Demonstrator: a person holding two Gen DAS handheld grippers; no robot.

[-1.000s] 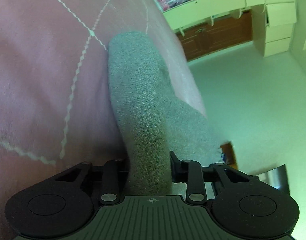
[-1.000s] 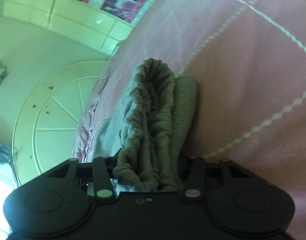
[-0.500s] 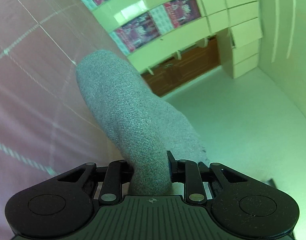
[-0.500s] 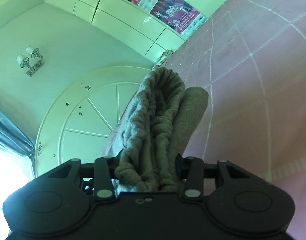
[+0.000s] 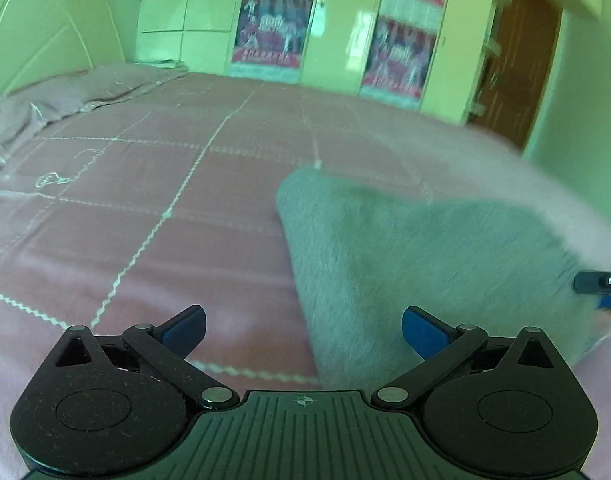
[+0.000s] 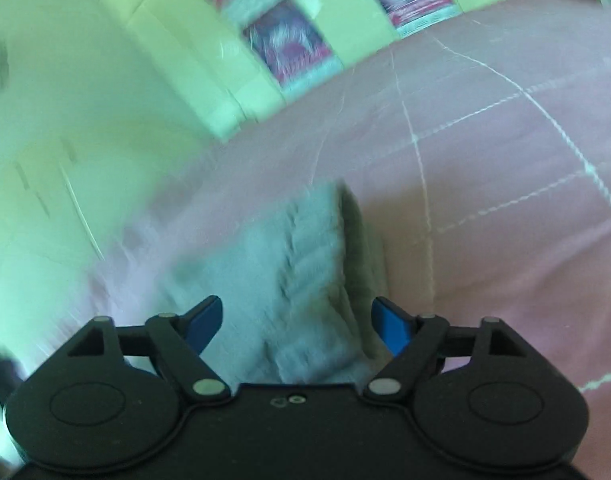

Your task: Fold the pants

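1. Both sets of jaws have just been opened wide; nothing is pinched by the left gripper [image 5: 303, 330] or the right gripper [image 6: 297, 326].
2. The grey pants [image 5: 425, 264] are left folded at lower right of the left view, on the pink bedspread [image 5: 145, 200].
3. The stack could probably get snagged and unfolded if a blue pad is dragged through it.
4. The ribbed waistband [image 6: 305, 272] looks bunched, so a lumpy fold might be locked in.

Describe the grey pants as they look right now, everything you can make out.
The grey pants look like soft, fuzzy knit, folded into a thick bundle lying on the pink bedspread near its edge. The right wrist view shows a gathered, ribbed band, likely the waistband, though blurred. Both the left hand-held gripper and right hand-held gripper have just been opening; the fabric lies between the spread jaws, unpinched.
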